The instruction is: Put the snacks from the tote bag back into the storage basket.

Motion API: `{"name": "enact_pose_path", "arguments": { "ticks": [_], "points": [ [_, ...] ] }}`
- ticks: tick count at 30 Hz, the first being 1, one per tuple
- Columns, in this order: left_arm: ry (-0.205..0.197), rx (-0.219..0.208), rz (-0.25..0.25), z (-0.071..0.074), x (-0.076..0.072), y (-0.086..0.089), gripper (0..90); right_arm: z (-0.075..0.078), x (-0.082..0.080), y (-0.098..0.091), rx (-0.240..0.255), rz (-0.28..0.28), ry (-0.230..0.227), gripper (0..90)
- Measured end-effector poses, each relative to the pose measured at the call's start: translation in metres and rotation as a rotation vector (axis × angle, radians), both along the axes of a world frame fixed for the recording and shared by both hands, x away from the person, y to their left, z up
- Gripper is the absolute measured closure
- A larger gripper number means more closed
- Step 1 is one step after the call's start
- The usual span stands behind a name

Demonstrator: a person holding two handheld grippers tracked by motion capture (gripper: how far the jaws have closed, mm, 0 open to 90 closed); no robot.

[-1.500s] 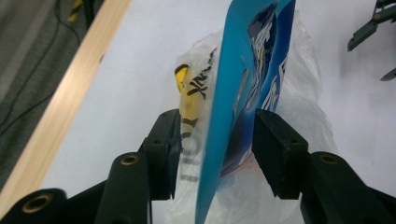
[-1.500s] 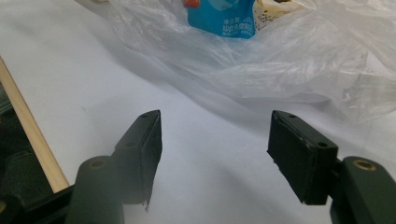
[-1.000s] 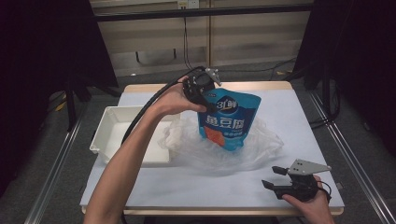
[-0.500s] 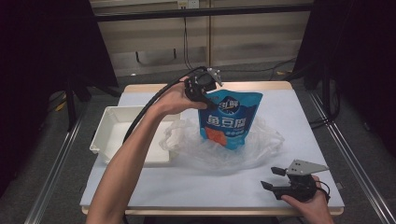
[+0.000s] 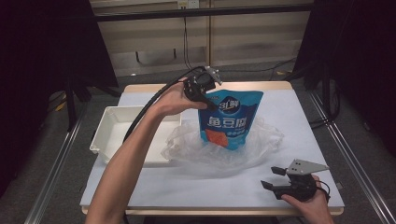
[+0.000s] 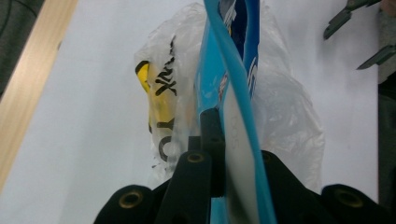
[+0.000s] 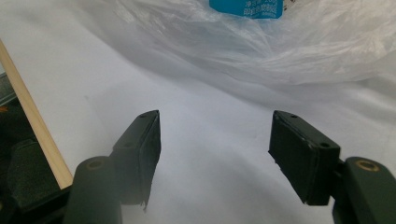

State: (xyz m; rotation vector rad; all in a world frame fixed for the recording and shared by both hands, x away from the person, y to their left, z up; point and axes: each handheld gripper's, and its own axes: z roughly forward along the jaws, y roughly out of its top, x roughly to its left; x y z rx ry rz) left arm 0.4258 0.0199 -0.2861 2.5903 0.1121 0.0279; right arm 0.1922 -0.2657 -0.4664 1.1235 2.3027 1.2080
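Glossy blue pouch [image 5: 229, 118] pinched by left gripper [image 5: 201, 91] over crinkled plastic; right gripper [image 5: 276, 178] agape

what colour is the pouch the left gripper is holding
Blue pouch with an orange patch, clearest in the high view.

Glossy blue pouch [image 5: 229, 117], crinkled clear plastic bag [image 5: 224, 147] (translucent), matt tabletop [image 5: 299, 116].

Blue pouch [image 5: 229, 117] reads "3L鲜" & "鱼豆腐"; clear plastic bag [image 6: 164, 100] shows partial black letters "YO".
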Motion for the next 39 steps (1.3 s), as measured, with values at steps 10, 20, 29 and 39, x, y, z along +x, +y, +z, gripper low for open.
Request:
{"name": "enact_pose_path", "arguments": {
  "ticks": [10,20,29,39],
  "points": [
    [-0.012,-0.018,-0.003,0.005,-0.002,-0.005,90.0,0.0,0.0,-0.001,0.001,-0.002,0.001,33.9],
    [-0.038,-0.03,0.004,0.018,-0.002,-0.008,90.0,0.002,0.0,-0.004,0.016,-0.019,-0.01,34.0],
    [-0.042,-0.047,-0.01,0.037,-0.006,-0.014,90.0,0.001,0.0,-0.002,0.012,-0.011,-0.01,33.5],
    [-0.082,-0.092,0.002,0.058,-0.009,-0.013,90.0,0.002,-0.001,-0.003,0.02,-0.014,-0.008,33.3]
  ]
}}
